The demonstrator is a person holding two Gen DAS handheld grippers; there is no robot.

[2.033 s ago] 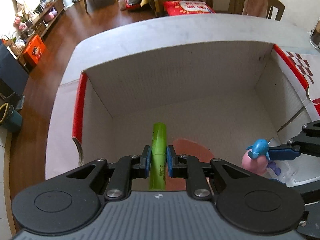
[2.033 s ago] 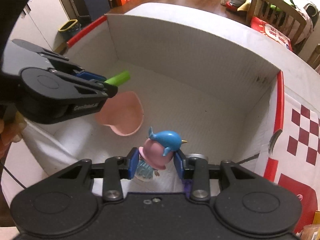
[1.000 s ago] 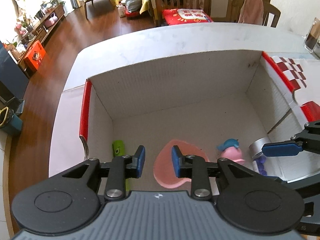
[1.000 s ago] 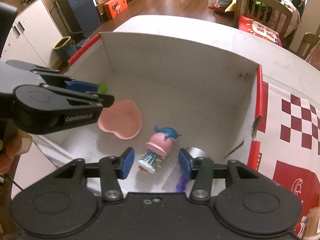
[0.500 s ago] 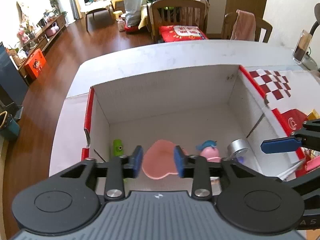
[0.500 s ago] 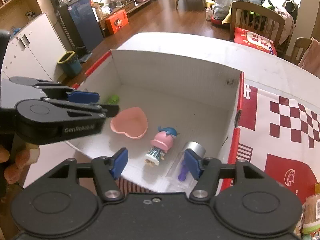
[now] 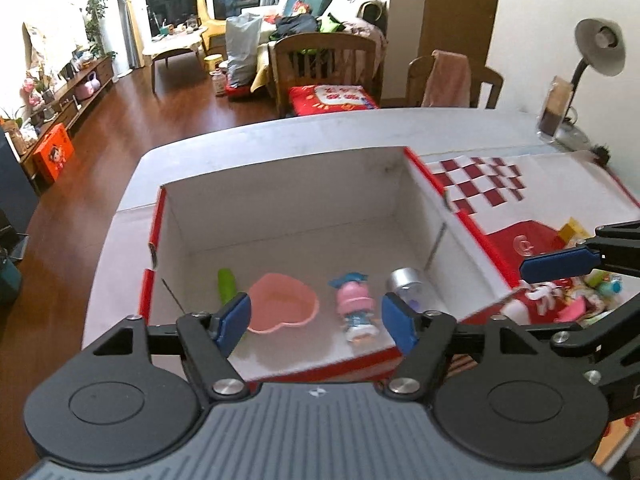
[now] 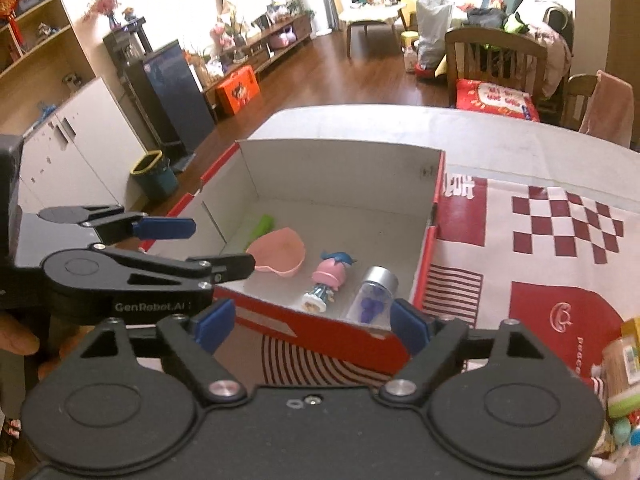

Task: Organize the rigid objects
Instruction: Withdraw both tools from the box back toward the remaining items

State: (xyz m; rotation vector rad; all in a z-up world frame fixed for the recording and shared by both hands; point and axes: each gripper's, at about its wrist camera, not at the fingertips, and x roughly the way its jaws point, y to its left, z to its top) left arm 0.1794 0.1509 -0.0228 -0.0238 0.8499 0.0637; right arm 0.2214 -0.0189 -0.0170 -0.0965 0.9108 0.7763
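A red and white cardboard box (image 7: 416, 216) (image 8: 434, 232) stands open on the table. Inside lie a green marker (image 7: 226, 285) (image 8: 261, 227), a pink heart-shaped dish (image 7: 282, 307) (image 8: 278, 253), a pink doll with a blue hat (image 7: 355, 307) (image 8: 327, 278) and a clear vial with a silver cap (image 7: 406, 283) (image 8: 374, 294). My left gripper (image 7: 316, 322) (image 8: 192, 244) is open and empty, raised above the box's near edge. My right gripper (image 8: 308, 326) is open and empty, above the box's near right corner; one blue fingertip (image 7: 560, 265) shows in the left wrist view.
A pile of small toys (image 7: 576, 300) lies right of the box on the red checkered flap (image 8: 560, 224). A snack packet (image 8: 622, 368) lies at the far right. A desk lamp (image 7: 596, 52) and a small jar (image 7: 554, 114) stand at the table's far right.
The left gripper let go of the green marker and the right let go of the doll; both now lie in the box. Both grippers opened wide and pulled up and back.
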